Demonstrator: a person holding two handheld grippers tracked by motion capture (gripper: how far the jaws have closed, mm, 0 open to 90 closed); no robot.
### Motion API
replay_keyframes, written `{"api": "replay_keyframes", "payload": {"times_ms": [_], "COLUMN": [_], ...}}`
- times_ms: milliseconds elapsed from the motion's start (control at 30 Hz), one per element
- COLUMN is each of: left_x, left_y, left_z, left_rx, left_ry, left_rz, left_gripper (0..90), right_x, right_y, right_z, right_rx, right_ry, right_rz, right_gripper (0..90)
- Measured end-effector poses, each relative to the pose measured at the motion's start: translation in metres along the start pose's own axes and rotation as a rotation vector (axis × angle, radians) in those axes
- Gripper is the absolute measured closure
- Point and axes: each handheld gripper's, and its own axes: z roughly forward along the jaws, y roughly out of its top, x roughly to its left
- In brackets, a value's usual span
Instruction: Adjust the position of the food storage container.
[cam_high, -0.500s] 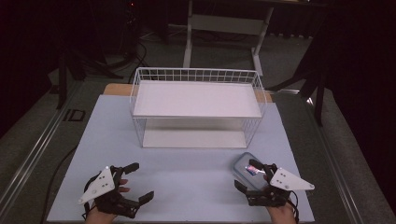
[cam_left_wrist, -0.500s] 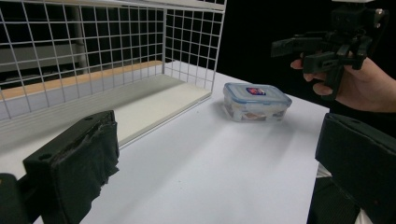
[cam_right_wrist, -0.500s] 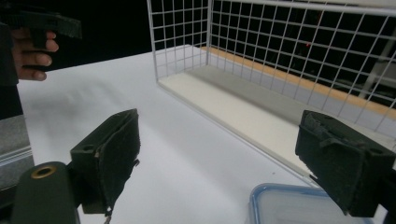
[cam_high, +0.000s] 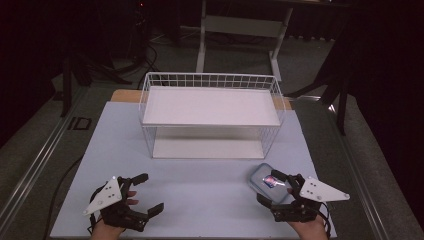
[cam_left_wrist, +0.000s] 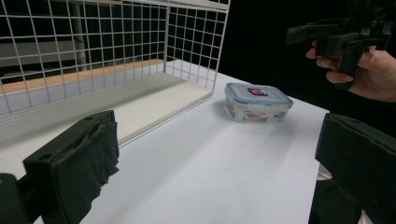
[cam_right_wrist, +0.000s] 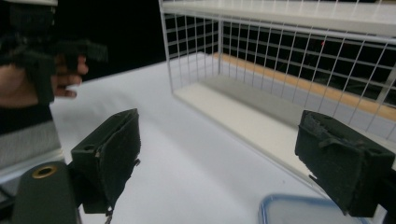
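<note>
At the table's near left the left gripper (cam_high: 146, 193) is hovering with jaws spread wide and nothing between them, the white wire two-tier rack (cam_high: 211, 115) is standing mid-table, and — near right — the right gripper (cam_high: 272, 188) is hanging wide-jawed just over the clear blue-lidded plastic box (cam_high: 266, 182), not gripping it.

A small clear plastic food box (cam_high: 268, 182) with a blue-rimmed snap lid and a red-and-blue label on top lies flat and shut on the white table, in the lower right of the high view. In the left gripper view it sits right of centre in the upper half (cam_left_wrist: 258, 102), lid up, with pale and reddish contents showing through its side wall. Its blue-edged lid corner shows at the bottom edge of the right gripper view (cam_right_wrist: 299, 211).
</note>
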Motion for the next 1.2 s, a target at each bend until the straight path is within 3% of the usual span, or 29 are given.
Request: {"api": "replay_keyframes", "payload": {"times_ms": [100,133,167,300,467,633,800,967,1200], "left_x": [-0.001,-0.001,-0.001,-0.001,-0.001,-0.001,-0.001,0.000,0.000], "left_y": [0.000,0.000,0.000,0.000,0.000,0.000,0.000,0.000,0.000], "left_z": [0.001,0.001,0.001,0.002,0.002,0.003,0.003,0.003,0.003], "left_rx": [0.000,-0.001,0.000,-0.001,-0.003,0.000,0.003,-0.003,-0.001], "left_ry": [-0.006,-0.006,-0.008,-0.014,-0.012,-0.011,-0.014,-0.009,-0.005], "left_rz": [-0.001,0.001,0.002,-0.002,-0.004,-0.002,0.004,-0.002,0.000], "left_gripper": [0.4,0.4,0.4,0.4,0.4,0.4,0.4,0.4,0.4], "right_x": [-0.001,-0.002,-0.003,-0.013,-0.026,-0.039,-0.045,-0.050,-0.058], "right_y": [-0.007,-0.011,-0.015,-0.032,-0.049,-0.066,-0.082,-0.096,-0.101], "right_z": [-0.008,-0.011,-0.014,-0.029,-0.047,-0.059,-0.064,-0.062,-0.053], "right_rx": [0.089,0.113,0.132,0.184,0.188,0.231,0.278,0.313,0.340], "right_ry": [-0.038,-0.036,-0.059,-0.069,-0.108,-0.151,-0.162,-0.181,-0.214], "right_rz": [-0.048,-0.052,-0.044,-0.015,0.018,0.061,0.083,0.099,0.107], "right_gripper": [34.1,35.1,41.2,61.2,68.5,73.0,89.7,90.0,90.0]}}
